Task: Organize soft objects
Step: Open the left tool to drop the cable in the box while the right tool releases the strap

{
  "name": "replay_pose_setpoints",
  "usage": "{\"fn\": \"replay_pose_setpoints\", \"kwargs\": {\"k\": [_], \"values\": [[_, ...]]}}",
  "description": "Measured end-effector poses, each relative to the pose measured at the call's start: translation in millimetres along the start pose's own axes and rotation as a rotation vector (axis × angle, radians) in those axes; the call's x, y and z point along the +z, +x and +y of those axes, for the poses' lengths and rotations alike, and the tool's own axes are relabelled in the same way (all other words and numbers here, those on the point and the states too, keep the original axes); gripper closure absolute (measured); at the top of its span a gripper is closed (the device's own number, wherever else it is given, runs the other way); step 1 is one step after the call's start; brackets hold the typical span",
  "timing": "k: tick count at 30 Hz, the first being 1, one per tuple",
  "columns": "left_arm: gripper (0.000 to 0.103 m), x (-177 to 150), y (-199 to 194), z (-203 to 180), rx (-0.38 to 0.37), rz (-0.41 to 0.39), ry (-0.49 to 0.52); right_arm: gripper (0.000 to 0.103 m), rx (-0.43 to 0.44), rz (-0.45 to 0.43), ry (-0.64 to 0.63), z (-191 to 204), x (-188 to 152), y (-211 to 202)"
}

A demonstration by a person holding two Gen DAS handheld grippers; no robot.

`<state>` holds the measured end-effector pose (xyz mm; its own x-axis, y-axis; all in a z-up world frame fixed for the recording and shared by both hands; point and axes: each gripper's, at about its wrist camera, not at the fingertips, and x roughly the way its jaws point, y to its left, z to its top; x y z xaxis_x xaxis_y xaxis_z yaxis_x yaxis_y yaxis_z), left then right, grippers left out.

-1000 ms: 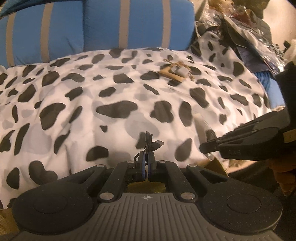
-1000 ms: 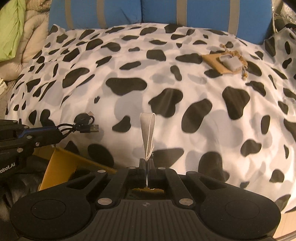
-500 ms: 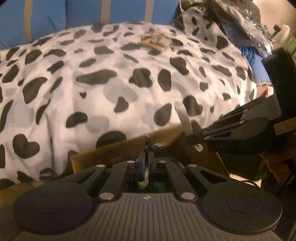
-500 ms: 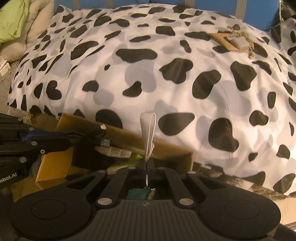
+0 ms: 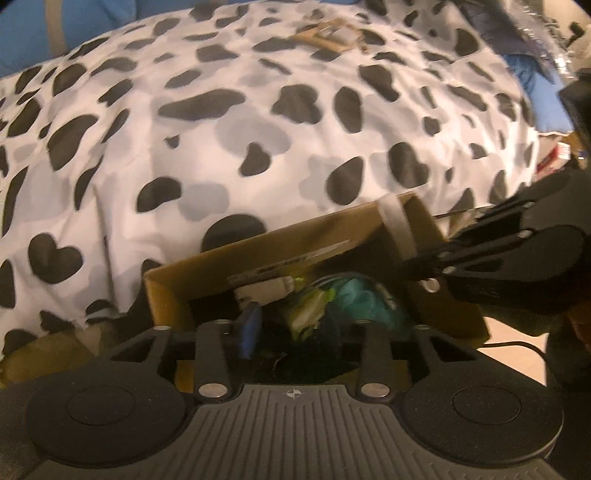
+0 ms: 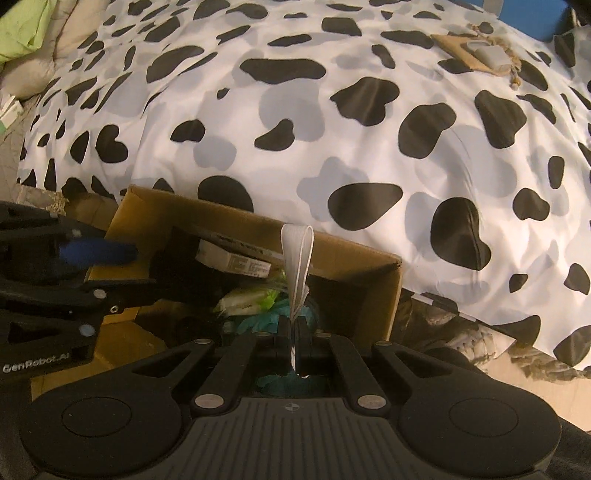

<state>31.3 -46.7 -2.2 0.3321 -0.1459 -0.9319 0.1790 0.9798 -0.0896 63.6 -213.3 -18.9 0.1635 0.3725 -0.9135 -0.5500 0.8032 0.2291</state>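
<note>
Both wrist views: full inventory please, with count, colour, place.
blanket: 1, white with black and grey spots, over the bed
cardboard box: 1, brown, open, against the bed edge
white strap: 1, looped, over the box
small carton: 1, pale, inside box
teal item: 1, inside box
tan pouch: 1, far on blanket, grey item on top
pillow: 1, green, upper left
left gripper: open, over the box
right gripper: shut on white strap

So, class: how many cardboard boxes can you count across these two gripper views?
1: an open cardboard box beside the cow-print blanket, under both grippers, with the right gripper holding a white strap above it. Others may be hidden.
</note>
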Motion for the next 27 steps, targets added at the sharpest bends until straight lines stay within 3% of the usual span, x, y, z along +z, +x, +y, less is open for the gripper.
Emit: {"fn": "replay_pose_setpoints", "kwargs": {"k": [9, 11, 13, 15, 19, 25, 27], "values": [[0.062, 0, 3, 7, 0.039, 0.03, -0.038, 0.098, 0.023, 0.048, -0.035, 7, -2, 6], [0.062, 1, 4, 7, 0.048, 0.036, -0.044, 0.084, 0.022, 0.059, -0.04, 8, -2, 8], [0.062, 1, 5, 8, 0.056, 0.042, -0.048, 0.035, 0.005, 0.057, -0.04, 8, -2, 8], [0.062, 1, 5, 8, 0.066, 0.049, -0.054, 0.02, -0.03, 0.039, -0.047, 8, -1, 6], [0.061, 1, 6, 10, 0.075, 0.059, -0.066, 0.005, -0.048, 0.039, -0.029, 5, 0, 7], [0.061, 1, 9, 13, 0.086, 0.077, -0.082, 0.0, -0.063, 0.053, -0.034, 6, 0, 10], [0.054, 0, 10, 14, 0.089, 0.088, -0.085, 0.0, -0.066, 0.058, -0.036, 6, 0, 11]]}}
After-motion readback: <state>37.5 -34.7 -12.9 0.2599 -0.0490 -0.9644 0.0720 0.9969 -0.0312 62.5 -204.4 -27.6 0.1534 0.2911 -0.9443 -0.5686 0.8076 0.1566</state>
